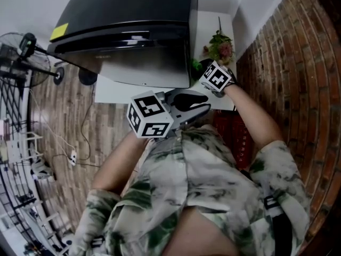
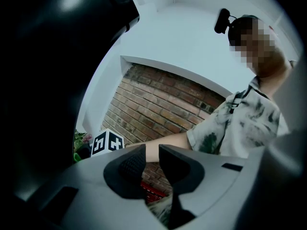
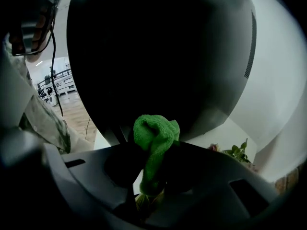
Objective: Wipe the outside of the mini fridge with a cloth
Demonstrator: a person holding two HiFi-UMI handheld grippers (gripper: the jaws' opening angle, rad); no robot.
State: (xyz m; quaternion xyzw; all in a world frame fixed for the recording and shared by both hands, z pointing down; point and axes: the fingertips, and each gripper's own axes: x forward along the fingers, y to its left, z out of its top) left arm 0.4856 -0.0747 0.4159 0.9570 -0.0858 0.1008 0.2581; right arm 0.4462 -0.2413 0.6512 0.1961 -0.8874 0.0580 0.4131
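Note:
The black mini fridge [image 1: 133, 15] stands on a low white platform [image 1: 112, 92]. My right gripper [image 1: 201, 73] is at the fridge's front right corner, shut on a green cloth [image 3: 154, 152]. In the right gripper view the cloth bunches up between the jaws, just in front of the fridge's dark side [image 3: 158, 47]. My left gripper [image 1: 205, 106] hangs lower, in front of the person's chest and away from the fridge. Its jaws stand a narrow gap apart with nothing between them [image 2: 147, 158]. The right gripper's marker cube [image 2: 106, 142] shows beyond them.
A potted plant with pink flowers [image 1: 221, 47] sits on the platform right of the fridge. A brick wall [image 1: 287, 63] runs along the right. A red crate [image 1: 234, 132] lies below the right arm. A floor fan [image 1: 21, 57] and cables are on the wooden floor at the left.

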